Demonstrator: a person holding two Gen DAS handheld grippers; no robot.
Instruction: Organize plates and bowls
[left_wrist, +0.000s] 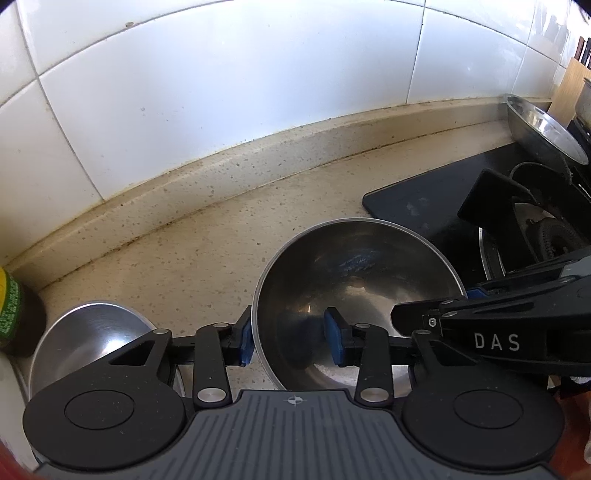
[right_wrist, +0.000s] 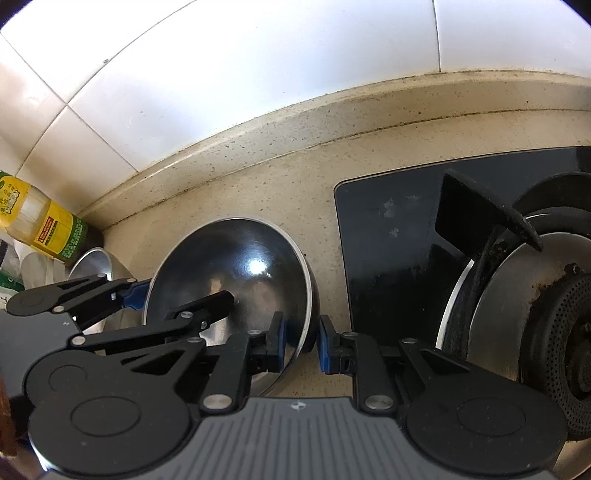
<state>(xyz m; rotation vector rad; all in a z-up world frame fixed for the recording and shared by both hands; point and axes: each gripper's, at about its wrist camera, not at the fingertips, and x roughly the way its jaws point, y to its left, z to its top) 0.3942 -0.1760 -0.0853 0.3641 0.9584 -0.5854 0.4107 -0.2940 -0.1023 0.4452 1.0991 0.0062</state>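
A large steel bowl (left_wrist: 354, 280) stands on the beige counter; it also shows in the right wrist view (right_wrist: 236, 273). My left gripper (left_wrist: 291, 341) is open, its two blue pads astride the bowl's left rim, one outside, one inside. My right gripper (right_wrist: 301, 341) is open, its pads astride the bowl's right rim with a gap on both sides; it also shows at the right of the left wrist view (left_wrist: 458, 299). A smaller steel bowl (left_wrist: 88, 336) sits to the left, partly behind my left gripper, and appears in the right wrist view (right_wrist: 94, 264).
A black gas hob (right_wrist: 391, 258) with a burner (right_wrist: 554, 332) lies right of the bowl. A yellow-labelled bottle (right_wrist: 44, 221) stands at the left by the tiled wall (left_wrist: 221, 92). Another steel bowl (left_wrist: 535, 129) leans at the far right of the hob.
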